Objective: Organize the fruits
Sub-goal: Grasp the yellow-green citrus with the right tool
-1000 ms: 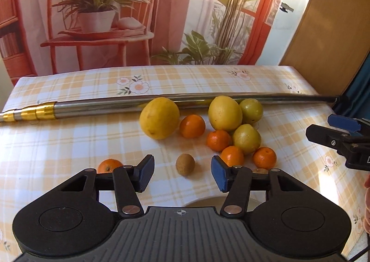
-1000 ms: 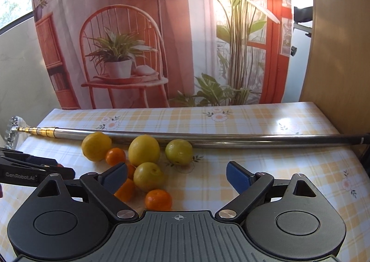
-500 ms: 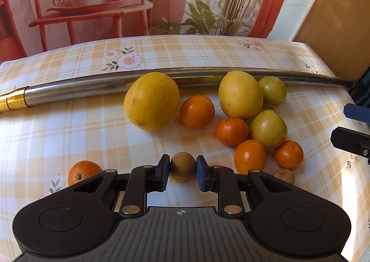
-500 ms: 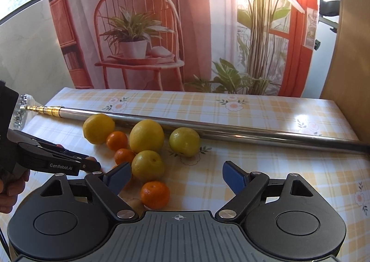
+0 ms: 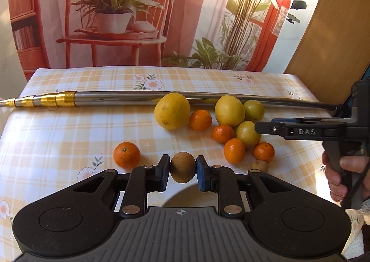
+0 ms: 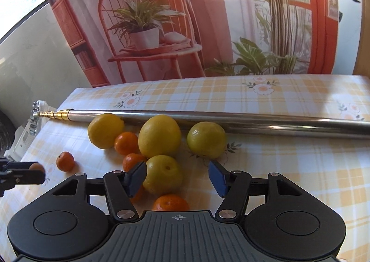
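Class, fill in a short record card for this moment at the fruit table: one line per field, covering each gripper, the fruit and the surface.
left gripper: shut on the small brown kiwi
right gripper: open, beside a yellow-green lemon
lone fruit: small orange mandarin, apart from the cluster
second kiwi: at the near edge of the cluster
back of cluster: long silver metal pole with gold end
surface: yellow checked tablecloth with flowers

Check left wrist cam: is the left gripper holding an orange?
No, the left gripper is shut on the brown kiwi; the lone orange sits beside it.
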The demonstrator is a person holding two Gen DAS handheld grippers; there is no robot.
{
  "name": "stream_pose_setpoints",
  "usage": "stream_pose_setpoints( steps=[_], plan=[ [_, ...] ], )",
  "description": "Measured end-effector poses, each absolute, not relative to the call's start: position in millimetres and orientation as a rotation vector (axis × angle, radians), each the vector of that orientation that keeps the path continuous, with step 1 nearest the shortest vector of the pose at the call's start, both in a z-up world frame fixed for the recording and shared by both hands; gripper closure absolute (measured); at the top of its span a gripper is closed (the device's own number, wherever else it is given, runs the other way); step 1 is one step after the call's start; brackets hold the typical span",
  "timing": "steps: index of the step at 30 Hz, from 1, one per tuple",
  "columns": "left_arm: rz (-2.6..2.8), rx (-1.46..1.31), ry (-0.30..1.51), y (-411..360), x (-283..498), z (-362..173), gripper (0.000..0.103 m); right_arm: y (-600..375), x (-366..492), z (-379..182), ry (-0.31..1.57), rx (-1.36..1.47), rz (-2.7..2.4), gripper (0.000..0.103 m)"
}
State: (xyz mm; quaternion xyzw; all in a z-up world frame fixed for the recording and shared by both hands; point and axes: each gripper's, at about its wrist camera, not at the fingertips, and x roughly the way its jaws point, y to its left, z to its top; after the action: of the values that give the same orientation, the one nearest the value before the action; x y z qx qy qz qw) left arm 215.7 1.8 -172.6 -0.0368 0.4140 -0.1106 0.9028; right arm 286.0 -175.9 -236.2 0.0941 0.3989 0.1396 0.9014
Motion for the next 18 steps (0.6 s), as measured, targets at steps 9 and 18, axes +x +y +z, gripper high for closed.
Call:
stream_pose_setpoints(
  steps=[9,18],
  plan=[
    [-0.204,-0.129,0.869,27,193,-174,0.077,-169,301,-257,0.885,0.340,0.300,0.058],
    [-0.209,-0.137,0.876,37,176,-180,0.077,-168,281,-245,0.838,0.356,0.241,0.061]
  ],
)
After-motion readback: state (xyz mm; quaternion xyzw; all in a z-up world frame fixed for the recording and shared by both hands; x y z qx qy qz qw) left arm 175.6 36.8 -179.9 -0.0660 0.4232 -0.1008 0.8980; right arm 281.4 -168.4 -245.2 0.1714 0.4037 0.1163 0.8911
